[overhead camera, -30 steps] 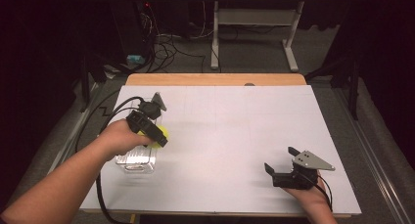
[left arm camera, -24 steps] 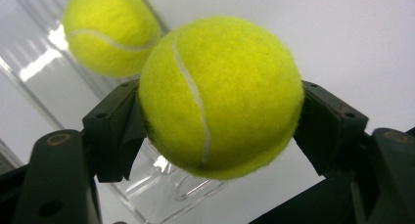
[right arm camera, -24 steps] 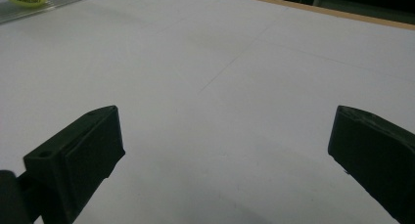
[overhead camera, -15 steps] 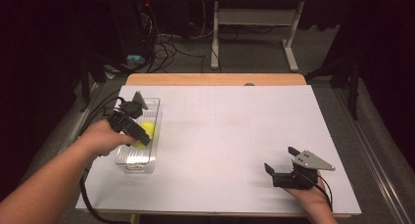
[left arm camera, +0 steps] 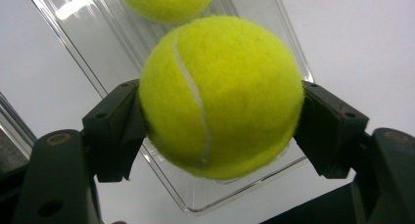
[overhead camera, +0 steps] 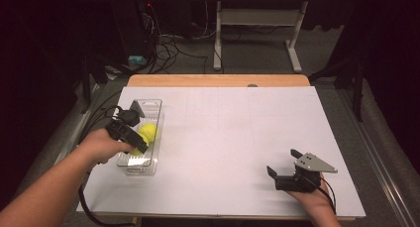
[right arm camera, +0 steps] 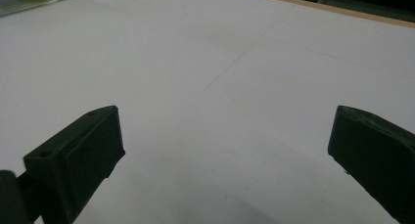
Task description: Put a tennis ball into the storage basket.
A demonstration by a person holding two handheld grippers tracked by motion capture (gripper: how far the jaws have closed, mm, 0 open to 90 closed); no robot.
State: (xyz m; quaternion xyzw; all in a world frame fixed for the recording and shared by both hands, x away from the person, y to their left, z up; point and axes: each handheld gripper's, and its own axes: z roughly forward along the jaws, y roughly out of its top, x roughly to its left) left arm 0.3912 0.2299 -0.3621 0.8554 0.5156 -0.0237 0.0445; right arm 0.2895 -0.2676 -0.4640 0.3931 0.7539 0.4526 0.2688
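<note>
A yellow tennis ball (left arm camera: 220, 94) is clamped between the black jaws of my left gripper (left arm camera: 220, 116). From above, that left gripper (overhead camera: 143, 135) holds the ball (overhead camera: 149, 130) over a clear plastic tray (overhead camera: 151, 104) at the table's left side. A second tennis ball (left arm camera: 166, 1) lies in the tray (left arm camera: 73, 33); in the high view it (overhead camera: 133, 151) peeks out below the jaw. My right gripper (overhead camera: 282, 161) rests open near the front right of the table, its jaws (right arm camera: 220, 150) wide apart over bare white surface.
The white tabletop (overhead camera: 233, 133) stretches between the two hands. A wooden strip (overhead camera: 218, 80) runs along the far edge. Cables and a desk frame (overhead camera: 255, 28) stand on the dark floor beyond. A black cable (overhead camera: 86, 207) trails from the left gripper over the front left edge.
My left hand has carried the ball leftward and slightly down, from beside the tray's right wall to over the tray. The right gripper has stayed put.
</note>
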